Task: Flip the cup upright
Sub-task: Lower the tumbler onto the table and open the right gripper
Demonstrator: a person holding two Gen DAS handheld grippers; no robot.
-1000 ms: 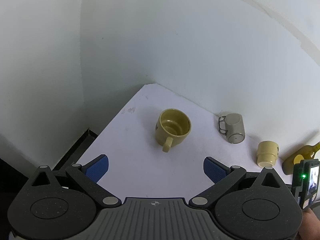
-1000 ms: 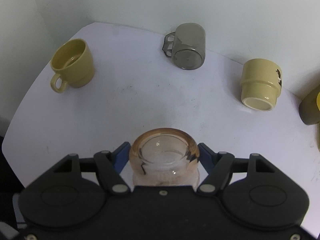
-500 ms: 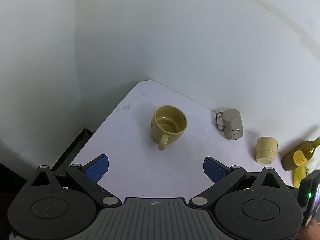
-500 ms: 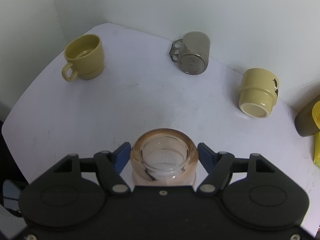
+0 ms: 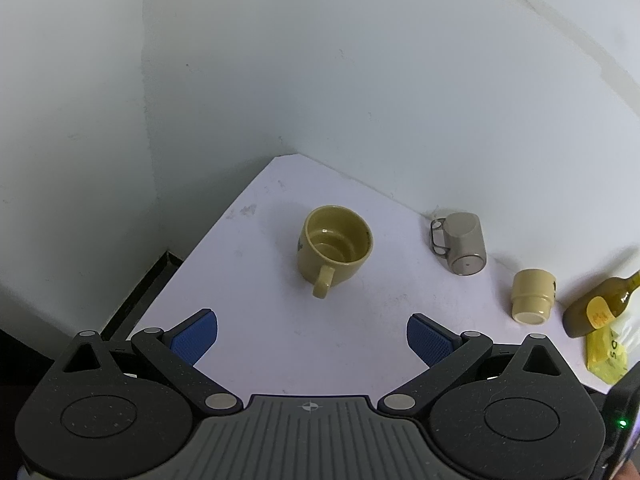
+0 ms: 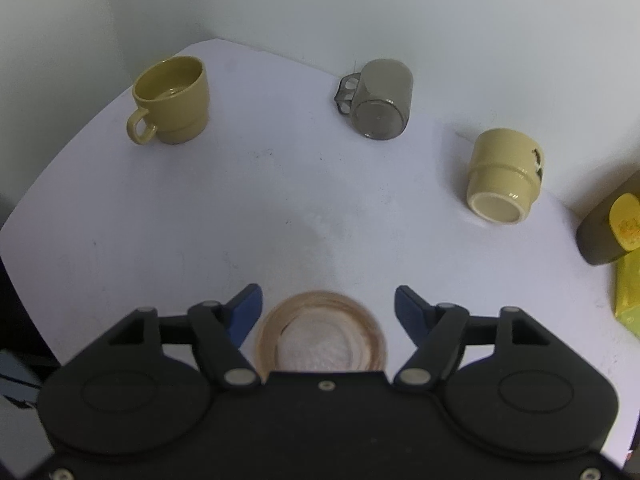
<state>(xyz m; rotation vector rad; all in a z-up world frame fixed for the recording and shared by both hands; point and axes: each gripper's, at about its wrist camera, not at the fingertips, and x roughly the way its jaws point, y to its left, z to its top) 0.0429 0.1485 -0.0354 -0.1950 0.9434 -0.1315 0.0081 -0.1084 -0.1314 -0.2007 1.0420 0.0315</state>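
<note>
I see a white table (image 6: pixel 280 184) set into a wall corner. On it: an upright yellow mug (image 6: pixel 174 100) upper left, a grey mug (image 6: pixel 380 100) and a cream cup (image 6: pixel 502 176) on their sides, an amber glass (image 6: pixel 324 336) bottom centre, a dark bottle (image 5: pixel 600 306) and yellow packet (image 6: pixel 630 292) at right.

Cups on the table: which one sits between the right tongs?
The amber glass cup, upright between the open right tongs; the other cups stand or lie farther back.

The table (image 6: pixel 248 208) is white. One mug (image 6: pixel 172 100) is mustard yellow, another (image 6: pixel 380 100) smoky grey, the third (image 6: pixel 502 174) pale cream; the glass (image 6: pixel 324 336) is amber-tinted.
</note>
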